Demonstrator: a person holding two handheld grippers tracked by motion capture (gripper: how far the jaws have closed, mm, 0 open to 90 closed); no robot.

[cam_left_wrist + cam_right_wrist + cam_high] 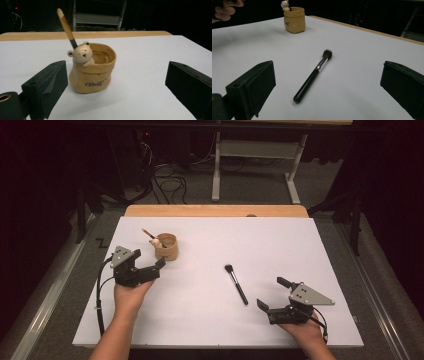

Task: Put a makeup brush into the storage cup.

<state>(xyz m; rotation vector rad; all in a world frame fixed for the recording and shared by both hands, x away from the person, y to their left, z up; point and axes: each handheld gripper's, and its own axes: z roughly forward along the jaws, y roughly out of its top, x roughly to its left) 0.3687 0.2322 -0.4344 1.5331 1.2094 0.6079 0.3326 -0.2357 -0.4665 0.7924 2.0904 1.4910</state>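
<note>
Step in hand, as judged from the layout: transfer of brushes into the holder, with one brush stowed and one left to collect.

The left tool (pixel 159 265) stands just beside the holder (pixel 167 246), near the left edge of the worktop (pixel 280 245), in its rear half. Its jaws are spread wide with nothing between the pads; in the left gripper view the holder (pixel 93 68) stands ahead of the gap, apart from both jaws. A thin brush (pixel 67 27) leans out of the holder with its pale tip up.

The right tool (pixel 271 295) rests near the front right corner, jaws also spread and empty. The makeup brush (pixel 236 284) lies flat near the middle of the worktop, between the two tools and apart from both. In the right gripper view it (pixel 312 76) lies ahead of the open jaws, with its butt end nearest and its bristles pointing away.

Next move, by judgement: advance the right tool over the handle, pinch it across its width, lift, then carry it to the holder mouth.

Materials and shapes:
- Holder: tan, sack-shaped, glossy like ceramic, wrinkled rim, small bear figure at the lip.
- Makeup brush: smooth black round handle, bright metal ferrule, dark soft bristle tuft. The handle may roll when pinched.
- Worktop: flat matte white sheet over a wooden edge.
</note>
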